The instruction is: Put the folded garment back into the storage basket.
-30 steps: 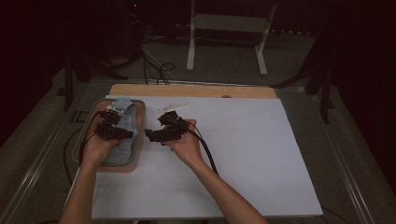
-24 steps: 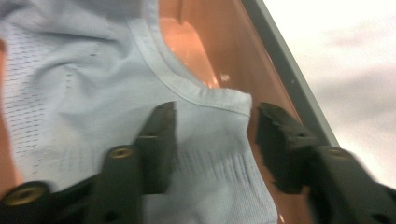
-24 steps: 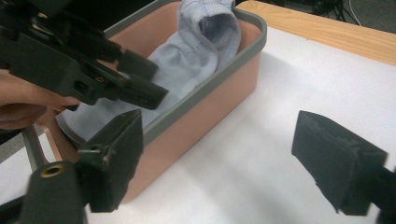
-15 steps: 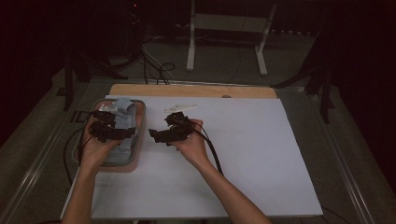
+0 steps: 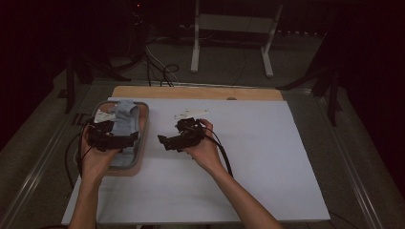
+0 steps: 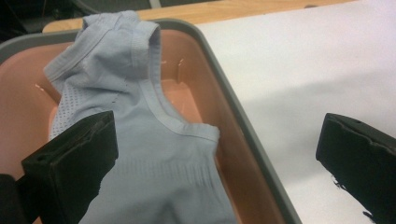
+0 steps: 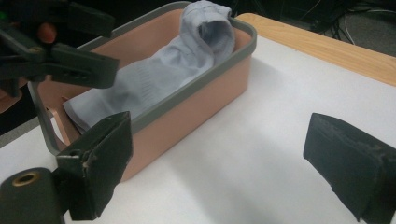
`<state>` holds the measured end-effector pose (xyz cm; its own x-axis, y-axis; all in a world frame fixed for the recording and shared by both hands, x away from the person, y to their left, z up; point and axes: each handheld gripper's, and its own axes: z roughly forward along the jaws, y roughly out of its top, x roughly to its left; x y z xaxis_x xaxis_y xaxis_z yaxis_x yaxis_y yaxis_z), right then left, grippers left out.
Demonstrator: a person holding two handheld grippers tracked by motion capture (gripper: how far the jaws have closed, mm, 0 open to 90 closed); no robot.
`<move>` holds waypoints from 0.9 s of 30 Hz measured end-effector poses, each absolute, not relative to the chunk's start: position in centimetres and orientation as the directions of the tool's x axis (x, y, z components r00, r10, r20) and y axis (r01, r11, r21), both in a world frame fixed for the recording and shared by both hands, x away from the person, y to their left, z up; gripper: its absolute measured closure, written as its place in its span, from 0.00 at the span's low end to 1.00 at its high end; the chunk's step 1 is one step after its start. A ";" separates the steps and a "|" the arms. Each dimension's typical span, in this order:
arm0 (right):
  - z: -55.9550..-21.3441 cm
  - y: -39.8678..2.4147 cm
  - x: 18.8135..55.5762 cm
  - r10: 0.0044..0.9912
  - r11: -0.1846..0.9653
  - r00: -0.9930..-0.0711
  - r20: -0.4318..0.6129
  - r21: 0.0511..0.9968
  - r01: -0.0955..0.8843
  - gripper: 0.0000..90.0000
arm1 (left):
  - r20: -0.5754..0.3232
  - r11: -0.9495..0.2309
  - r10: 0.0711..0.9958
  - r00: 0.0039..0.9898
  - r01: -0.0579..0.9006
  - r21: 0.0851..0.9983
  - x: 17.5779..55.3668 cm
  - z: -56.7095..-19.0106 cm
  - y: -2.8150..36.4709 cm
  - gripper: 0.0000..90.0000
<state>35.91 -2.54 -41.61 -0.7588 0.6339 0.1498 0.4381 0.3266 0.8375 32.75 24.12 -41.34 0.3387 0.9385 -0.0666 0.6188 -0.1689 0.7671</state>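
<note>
A light blue-grey sock (image 5: 125, 114) lies lengthwise in a salmon basket (image 5: 143, 133) with a grey rim, at the table's left. My left gripper (image 5: 117, 135) hovers over the basket's near half, open; its jaws have just been opening. In the left gripper view the sock (image 6: 154, 140) lies loose beneath them, one jaw above it and the other past the basket rim (image 6: 224, 93). My right gripper (image 5: 172, 134) is beside the basket over the white sheet, open with nothing between its jaws, which have just been opening. The right gripper view looks at the basket wall (image 7: 196, 107), the sock (image 7: 163, 70) and the left gripper (image 7: 70, 65).
A white sheet (image 5: 267, 157) covers the wooden table (image 5: 196, 92). Small white paper scraps (image 5: 191, 113) lie just beyond my right gripper. Behind the table, a white stand (image 5: 229, 28) and cables (image 5: 157, 67) are on the floor.
My left gripper has let go of the sock and drawn back toward the person, rising a little. The right gripper has slid slightly away from the basket. The sock stays in the basket.
</note>
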 end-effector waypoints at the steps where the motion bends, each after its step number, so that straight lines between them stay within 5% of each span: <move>1: -41.6 -2.8 35.9 0.632 0.322 -0.759 0.154 0.839 0.438 0.09 | -0.056 -0.173 0.940 0.337 0.612 0.772 32.5 -41.4 24.0 0.00; 27: -40.8 -6.8 34.6 0.616 0.330 -0.778 0.128 0.854 0.402 0.09 | -0.070 -0.152 0.916 0.395 0.502 0.852 27.9 -42.6 23.5 0.00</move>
<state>34.60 -6.84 -40.81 -0.7776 0.6155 0.1283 0.4019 0.3297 0.8543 27.90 23.46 -42.62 0.3952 0.9160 -0.0695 0.5015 -0.1517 0.8517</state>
